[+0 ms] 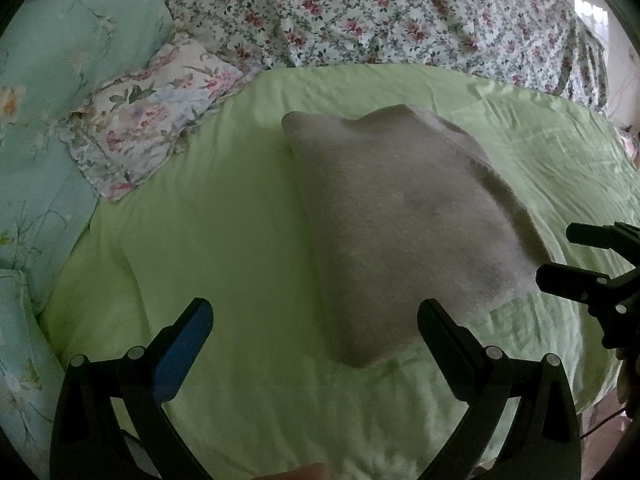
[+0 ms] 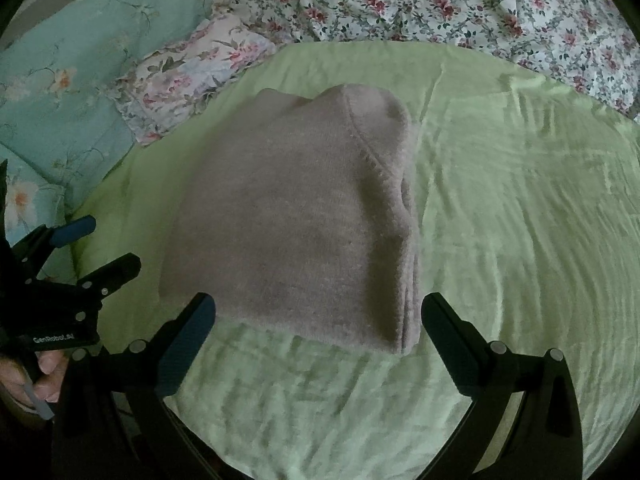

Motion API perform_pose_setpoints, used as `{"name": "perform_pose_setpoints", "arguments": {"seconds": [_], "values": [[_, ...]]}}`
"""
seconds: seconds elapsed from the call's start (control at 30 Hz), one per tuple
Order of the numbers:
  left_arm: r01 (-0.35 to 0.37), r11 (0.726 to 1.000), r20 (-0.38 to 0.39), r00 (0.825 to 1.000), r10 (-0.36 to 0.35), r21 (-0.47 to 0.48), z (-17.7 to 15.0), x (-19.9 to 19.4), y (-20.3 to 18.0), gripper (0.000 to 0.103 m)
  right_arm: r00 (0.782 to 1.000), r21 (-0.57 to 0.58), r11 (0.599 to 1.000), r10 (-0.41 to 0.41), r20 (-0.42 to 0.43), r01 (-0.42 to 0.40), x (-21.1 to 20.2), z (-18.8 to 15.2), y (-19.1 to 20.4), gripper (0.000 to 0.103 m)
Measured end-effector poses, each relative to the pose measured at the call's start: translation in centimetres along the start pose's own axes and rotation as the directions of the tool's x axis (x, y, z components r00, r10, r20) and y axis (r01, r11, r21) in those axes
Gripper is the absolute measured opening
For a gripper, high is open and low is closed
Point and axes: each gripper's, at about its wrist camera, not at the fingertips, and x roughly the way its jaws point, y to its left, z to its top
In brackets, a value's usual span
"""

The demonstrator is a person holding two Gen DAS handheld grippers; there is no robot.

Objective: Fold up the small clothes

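Note:
A beige knitted garment (image 1: 404, 216) lies folded into a thick rectangle on the light green sheet (image 1: 224, 208). In the right wrist view the same garment (image 2: 296, 224) shows stacked layers along its right edge. My left gripper (image 1: 316, 320) hovers open just short of the garment's near edge, with nothing between its fingers. My right gripper (image 2: 318, 316) is open too, its fingers spread either side of the garment's near edge without holding it. Each gripper also appears in the other's view: the right gripper (image 1: 560, 256) at the far right, the left gripper (image 2: 104, 244) at the left.
A floral quilt (image 1: 400, 12) is bunched along the far side of the bed. A floral pillow (image 1: 156, 120) and a teal duvet (image 1: 52, 92) lie to the left. A person's hand (image 2: 44, 372) holds the left gripper's handle. Bare green sheet (image 2: 520, 220) spreads to the right.

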Motion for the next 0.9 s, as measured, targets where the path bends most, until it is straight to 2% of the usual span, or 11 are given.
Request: {"name": "perform_pose_setpoints", "arguments": {"seconds": [0.9], "values": [[-0.001,0.999,0.000,1.000,0.001,0.033,0.4,0.4,-0.5,0.102,1.000,0.016,1.000,0.006,-0.008,-0.006,0.1,0.2,-1.7,0.103]]}}
